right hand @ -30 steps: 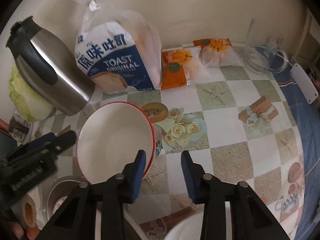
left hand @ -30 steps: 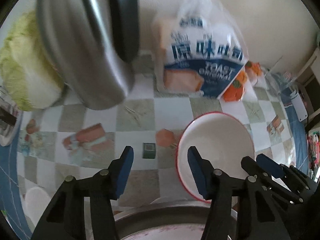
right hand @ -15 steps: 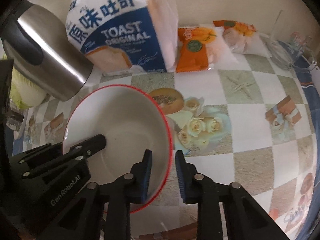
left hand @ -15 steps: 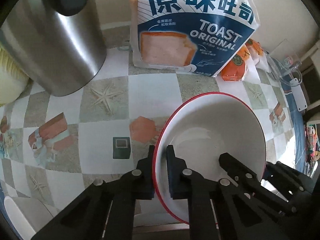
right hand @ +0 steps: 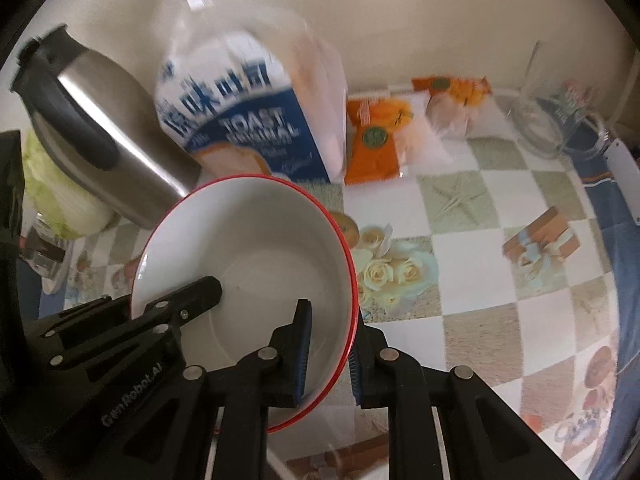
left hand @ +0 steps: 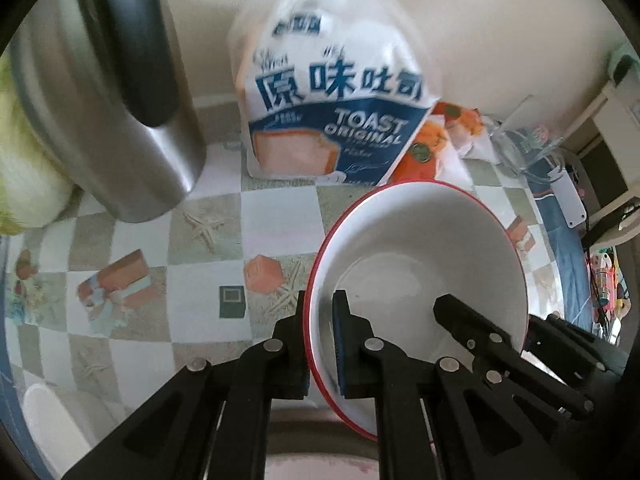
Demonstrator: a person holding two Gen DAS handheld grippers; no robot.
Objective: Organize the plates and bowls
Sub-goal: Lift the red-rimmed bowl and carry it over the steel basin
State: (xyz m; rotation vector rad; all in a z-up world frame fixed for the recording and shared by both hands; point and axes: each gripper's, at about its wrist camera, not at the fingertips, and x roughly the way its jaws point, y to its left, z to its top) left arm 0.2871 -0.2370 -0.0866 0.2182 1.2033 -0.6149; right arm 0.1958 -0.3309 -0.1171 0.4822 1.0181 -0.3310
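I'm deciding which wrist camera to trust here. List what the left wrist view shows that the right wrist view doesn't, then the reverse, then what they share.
Only the left wrist view: a dark green square printed on the tablecloth.

Only the right wrist view: the printed roses and the kettle's black lid.

Both: the red-rimmed bowl, pinched at opposite rim edges by the left gripper and the right gripper, plus the toast bag, steel kettle, cabbage and orange packets.
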